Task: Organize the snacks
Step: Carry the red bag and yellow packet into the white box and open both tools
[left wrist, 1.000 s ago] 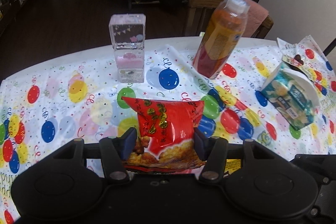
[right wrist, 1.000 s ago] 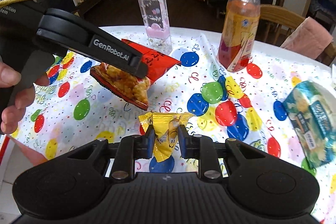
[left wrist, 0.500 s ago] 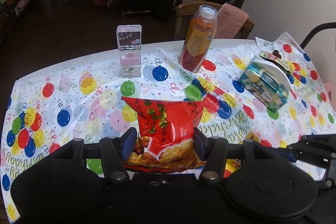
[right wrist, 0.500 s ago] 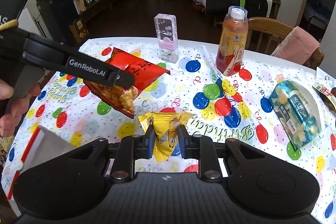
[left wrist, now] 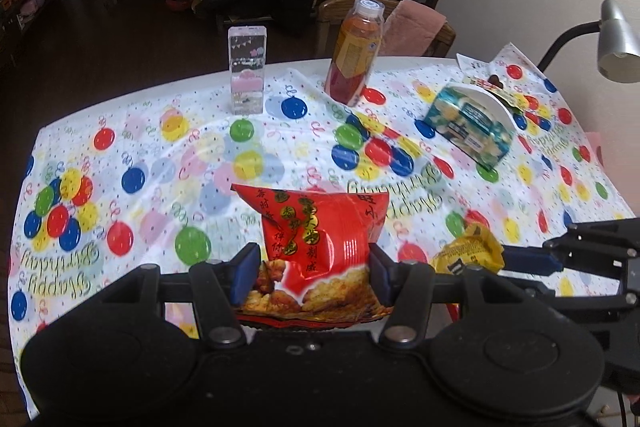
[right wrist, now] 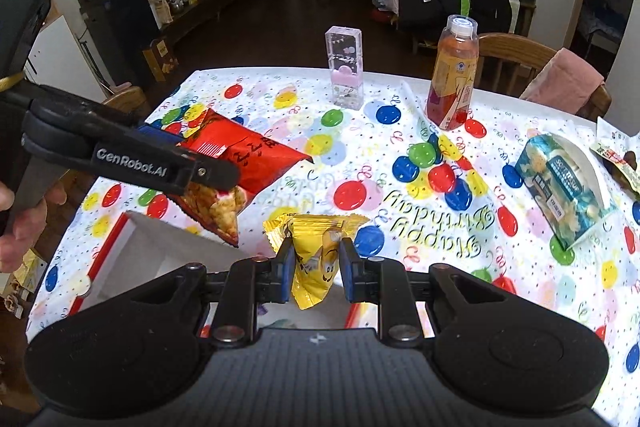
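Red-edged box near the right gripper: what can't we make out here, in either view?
- Box, right wrist view: near part hidden behind the gripper body; inside not visible.
- Box, left wrist view: not visible.
- Red snack bag, left wrist view: bottom edge hidden behind the left gripper.
- Yellow candy bag: lettering unreadable; the right gripper covers its sides.

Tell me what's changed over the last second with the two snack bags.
Both grippers have pulled back toward the near edge of the table, so a white box with a red rim has come into view below them. The left gripper still clamps the red snack bag; the right gripper still clamps the yellow candy bag. Bottle and tissue pack stayed put.
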The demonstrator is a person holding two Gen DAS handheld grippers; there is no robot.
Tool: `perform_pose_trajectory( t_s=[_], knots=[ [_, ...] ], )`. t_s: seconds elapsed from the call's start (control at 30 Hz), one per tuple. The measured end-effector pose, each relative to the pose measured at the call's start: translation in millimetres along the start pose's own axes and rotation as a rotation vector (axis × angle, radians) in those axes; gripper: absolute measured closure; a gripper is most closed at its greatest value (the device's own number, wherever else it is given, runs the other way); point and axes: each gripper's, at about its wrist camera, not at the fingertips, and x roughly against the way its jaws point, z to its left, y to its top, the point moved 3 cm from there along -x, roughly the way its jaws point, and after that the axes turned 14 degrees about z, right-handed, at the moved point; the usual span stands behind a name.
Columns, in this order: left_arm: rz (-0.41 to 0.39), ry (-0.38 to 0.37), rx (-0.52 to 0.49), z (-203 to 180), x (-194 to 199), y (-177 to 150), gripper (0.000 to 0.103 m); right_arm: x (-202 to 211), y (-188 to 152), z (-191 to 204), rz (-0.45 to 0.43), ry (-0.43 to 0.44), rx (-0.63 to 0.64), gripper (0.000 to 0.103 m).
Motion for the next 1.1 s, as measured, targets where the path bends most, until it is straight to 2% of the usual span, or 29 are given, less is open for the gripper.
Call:
perform_pose_trajectory(
  t_s=[0.37,0.53,0.8,1.1],
  knots=[
    [0.017,-0.032,0.007,11.6,11.2,-53.0,0.048,7.8,-33.7,25.3,0.004,0.023,-0.021,0.08],
    [0.02,-0.011,-0.017,16.3,10.3,-77.3,0.048,4.5,-47.3,34.0,0.011,0.032,-0.035,0.08],
    [0.045,0.005,-0.025,25.1,-1.4,-106.0,0.048,-14.7,-65.4,42.4,0.047,0.03,-0.049,0.081],
    [0.096,0.0,-0.013,30.7,-27.0,-123.2,0.048,-36.1,-82.6,50.3,0.091,0.057,-0.054,0.08]
  ],
)
